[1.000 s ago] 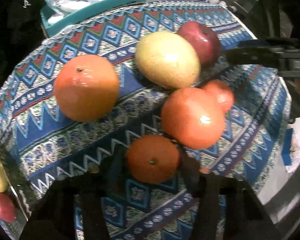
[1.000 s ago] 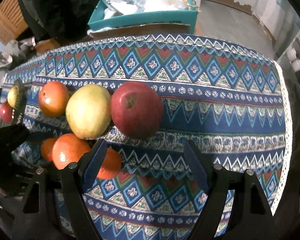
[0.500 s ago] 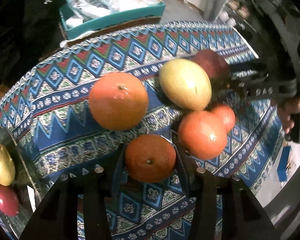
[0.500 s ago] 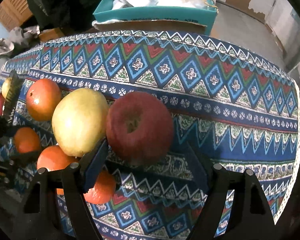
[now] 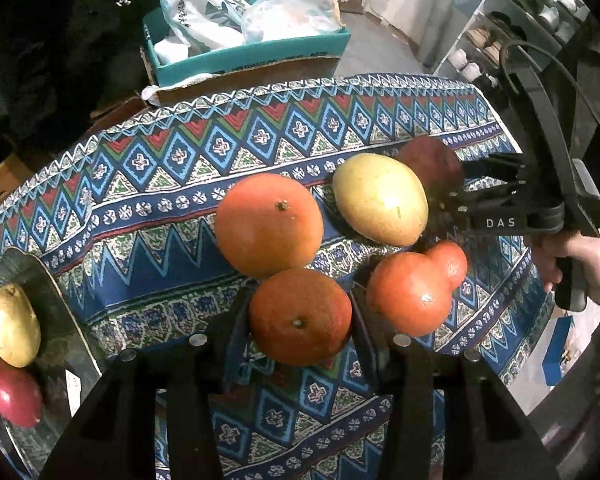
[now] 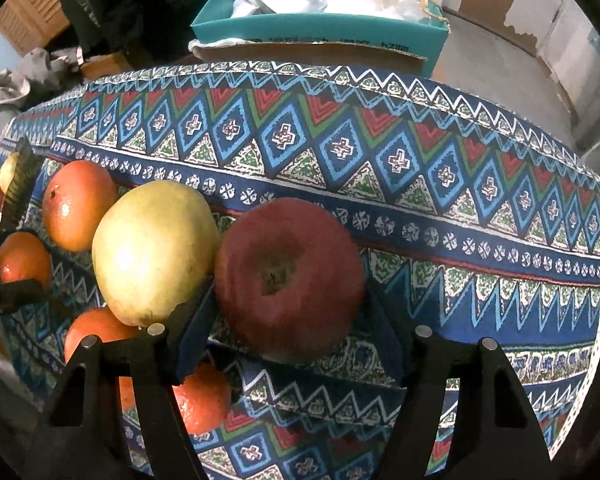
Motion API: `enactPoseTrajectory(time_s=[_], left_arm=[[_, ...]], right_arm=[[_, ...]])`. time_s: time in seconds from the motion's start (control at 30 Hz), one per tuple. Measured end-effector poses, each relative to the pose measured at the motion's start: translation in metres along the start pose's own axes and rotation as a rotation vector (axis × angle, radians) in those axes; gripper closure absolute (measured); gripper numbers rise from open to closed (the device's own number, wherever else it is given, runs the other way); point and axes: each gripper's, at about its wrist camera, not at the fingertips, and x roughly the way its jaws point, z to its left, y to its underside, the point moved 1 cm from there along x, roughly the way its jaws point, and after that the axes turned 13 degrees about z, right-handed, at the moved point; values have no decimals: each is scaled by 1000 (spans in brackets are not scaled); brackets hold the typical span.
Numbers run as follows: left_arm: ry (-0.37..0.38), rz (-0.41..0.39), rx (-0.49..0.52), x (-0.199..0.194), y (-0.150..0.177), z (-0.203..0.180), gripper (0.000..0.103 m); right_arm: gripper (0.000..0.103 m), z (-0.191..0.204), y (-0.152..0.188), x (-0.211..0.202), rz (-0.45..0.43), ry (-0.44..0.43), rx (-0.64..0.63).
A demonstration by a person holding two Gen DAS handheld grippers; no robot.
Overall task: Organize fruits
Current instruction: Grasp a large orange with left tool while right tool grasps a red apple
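Note:
My left gripper (image 5: 300, 334) is shut on a small orange (image 5: 300, 316) and holds it just above the patterned tablecloth (image 5: 172, 248). My right gripper (image 6: 288, 312) straddles a red apple (image 6: 290, 276). Its jaws are closing and both pads touch the apple's flanks. The left wrist view shows that gripper (image 5: 456, 196) around the apple (image 5: 432, 160), held by a hand (image 5: 592, 264). A yellow-green mango (image 6: 152, 252) leans against the apple. A large orange (image 5: 268, 224) and two more oranges (image 5: 408, 292) (image 5: 450, 264) lie close by.
A dark tray (image 5: 24, 268) at the table's left edge holds a yellow fruit (image 5: 12, 328) and a red fruit (image 5: 12, 396). Behind the table stands a teal box (image 5: 252, 52) full of bags. White shelving (image 5: 484, 40) stands at the far right.
My left gripper has risen and drifted left with the small orange in it. My right gripper has sunk over the red apple and its jaws have narrowed onto it.

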Motion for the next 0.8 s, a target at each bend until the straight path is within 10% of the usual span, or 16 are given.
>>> enactPoseTrajectory(time_s=[0.8], left_arm=[[-23, -117, -25, -54, 15, 2, 55]], right_arm=[[32, 20, 43, -95, -190, -14, 33]])
